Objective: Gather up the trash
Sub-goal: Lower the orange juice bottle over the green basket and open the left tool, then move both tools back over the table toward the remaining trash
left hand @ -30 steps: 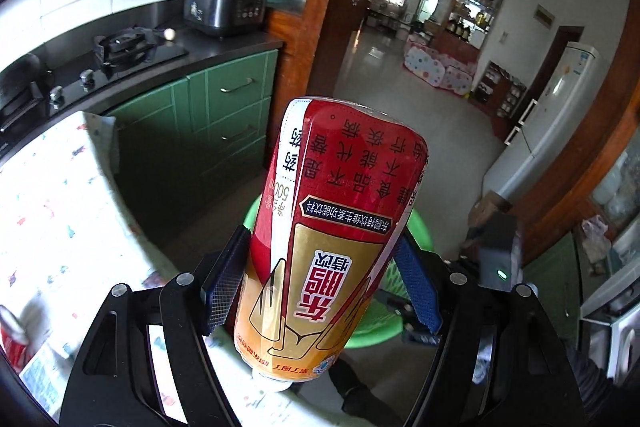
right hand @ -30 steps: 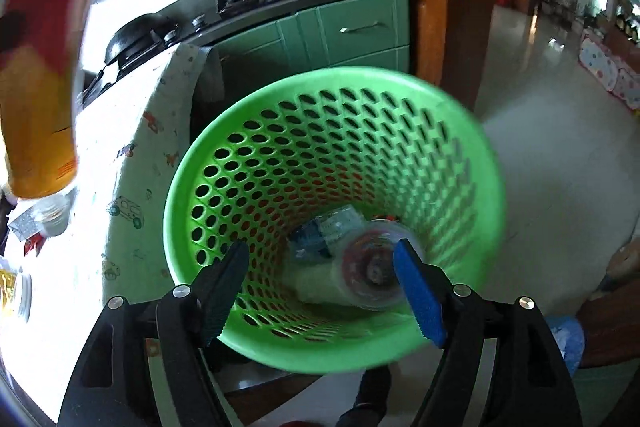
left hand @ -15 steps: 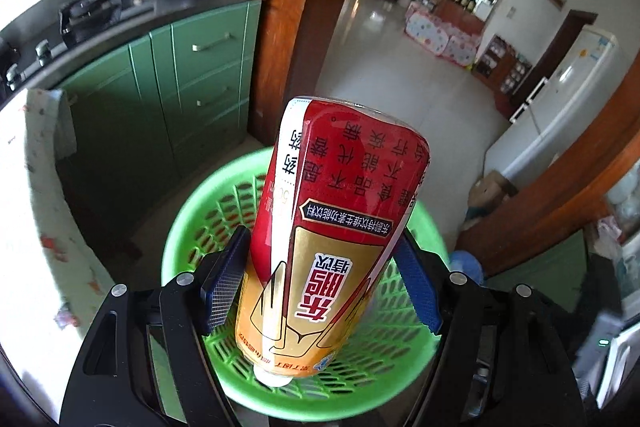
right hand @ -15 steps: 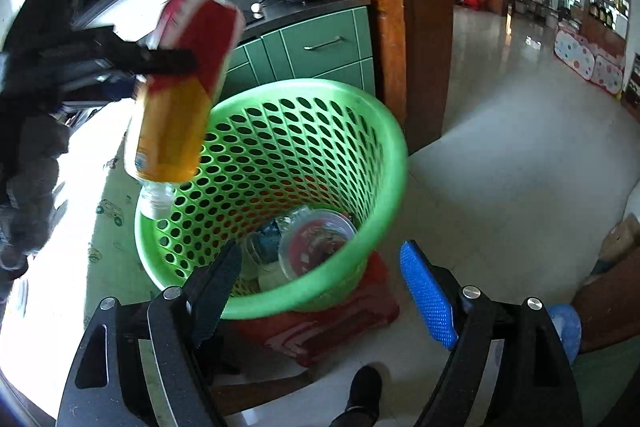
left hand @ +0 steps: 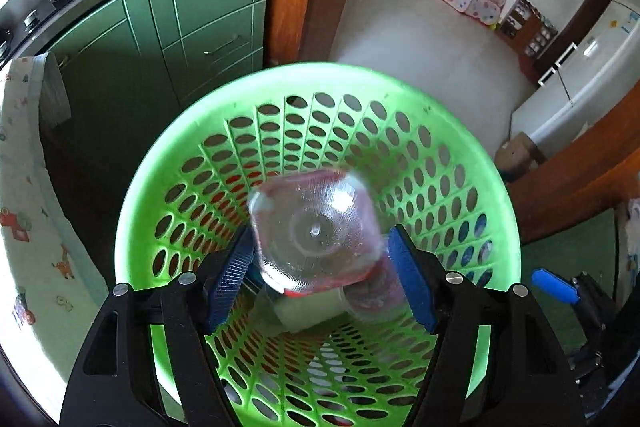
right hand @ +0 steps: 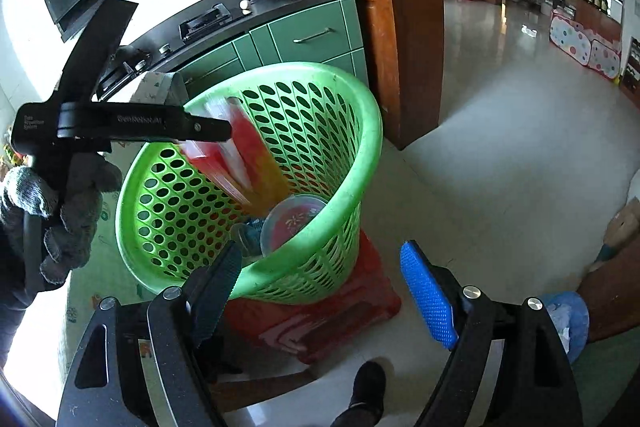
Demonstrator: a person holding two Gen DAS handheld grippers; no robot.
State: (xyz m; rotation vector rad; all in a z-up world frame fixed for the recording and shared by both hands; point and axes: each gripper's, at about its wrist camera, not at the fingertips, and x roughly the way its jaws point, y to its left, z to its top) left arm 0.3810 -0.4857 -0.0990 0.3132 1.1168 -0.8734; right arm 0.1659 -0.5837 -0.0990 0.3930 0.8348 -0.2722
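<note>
- My left tongs are open above the green basket; the blurred bottle is inside it, free of the pads.
- My right tongs, beside the basket, are open and empty.

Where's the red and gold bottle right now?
The red and gold bottle is inside the green basket, blurred, mouth-down between the left gripper pads in the left wrist view, above a clear round lid.
</note>
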